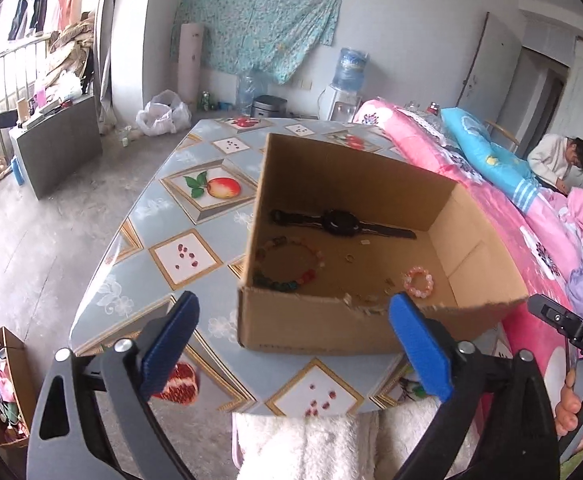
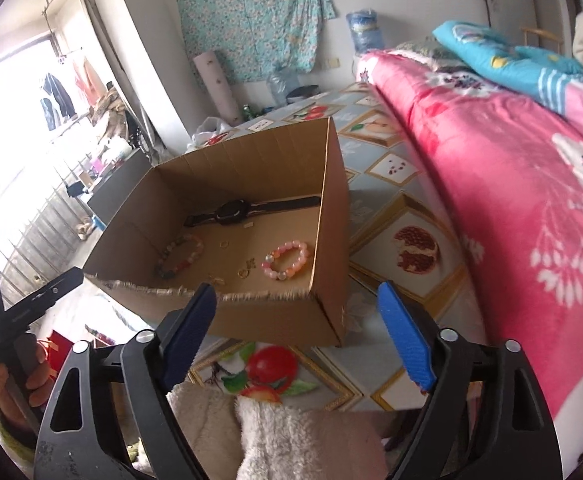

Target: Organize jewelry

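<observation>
- Here, at the far left of the right wrist view, a hand (image 2: 19, 380) grips the black handle of the left gripper (image 1: 291, 344); in its own view that gripper's blue pads stand wide apart with nothing between them, hanging over the near edge of the table (image 1: 139, 240).
- The table wears a fruit-patterned cloth, with a peach picture (image 1: 221, 187) left of the box.
- The cardboard box (image 1: 315, 324) sits open-topped on the table, its near rim torn and ragged.
- Inside, along the back wall, a black watch (image 1: 339, 222) lies flat with its strap stretched out.
- In the box's left part lies a multicoloured bead bracelet (image 1: 287, 260), close to the left wall.
- Near the middle of the floor sits a small gold ring (image 1: 349, 257), and closer to the near wall a few small gold pieces (image 2: 247, 268), too small to tell apart.
- Towards the right lies a pink bead bracelet (image 1: 417, 282), apart from the other jewellery.
- The right gripper (image 2: 301, 340) also has its blue pads spread wide and empty, in front of the box's near wall.
- A fluffy white sleeve (image 2: 287, 436) shows below the grippers.
- At the right runs a pink floral blanket (image 2: 511, 200), just beside the table.
</observation>
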